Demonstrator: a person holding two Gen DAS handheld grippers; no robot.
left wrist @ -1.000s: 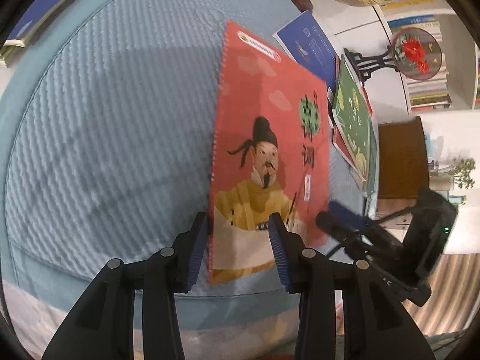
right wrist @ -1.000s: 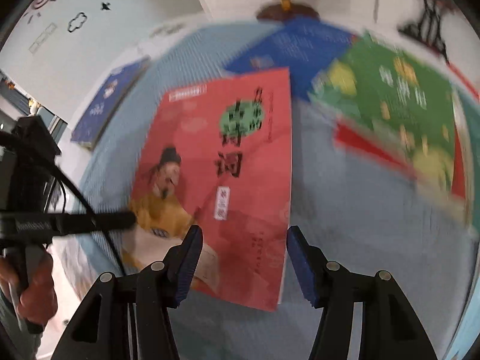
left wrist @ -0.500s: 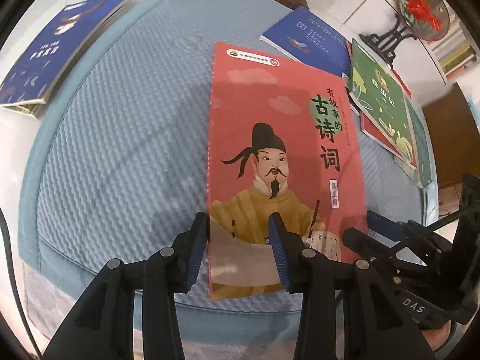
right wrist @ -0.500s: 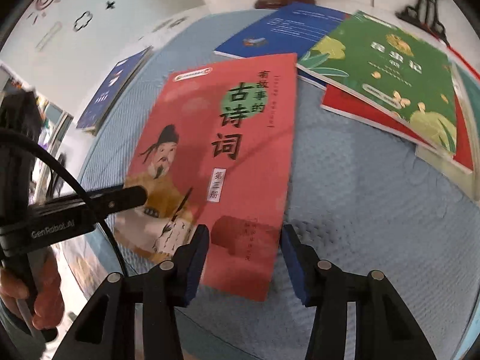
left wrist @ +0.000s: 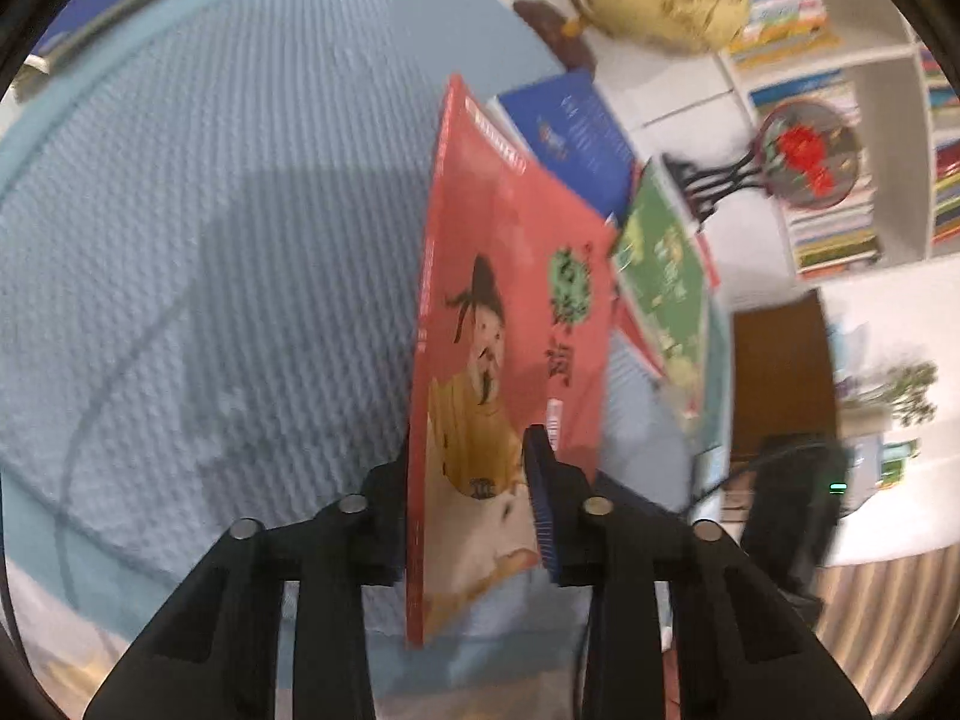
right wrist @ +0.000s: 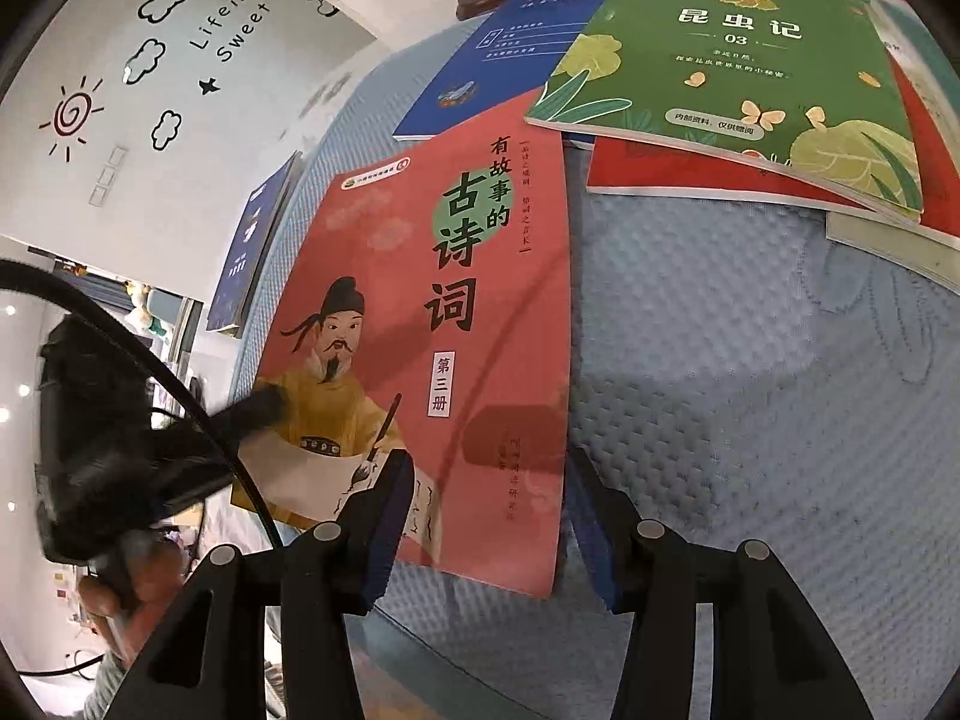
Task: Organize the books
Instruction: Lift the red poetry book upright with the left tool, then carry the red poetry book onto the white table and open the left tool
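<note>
— Where is the red book (right wrist: 420,324)?

— Over the blue quilted bed (left wrist: 210,240), its near edge lifted, left of the green book (right wrist: 738,54).

— The left tool (left wrist: 468,516)?

— Its jaws have just been closing and now pinch the red book's near left corner.

— And the right tool (right wrist: 486,510)?

— Jaws parted astride the near right corner, not pressing it.

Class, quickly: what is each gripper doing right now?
Left gripper: jaws have just closed onto the red book.
Right gripper: open, astride the book's near corner, not pinching.
</note>
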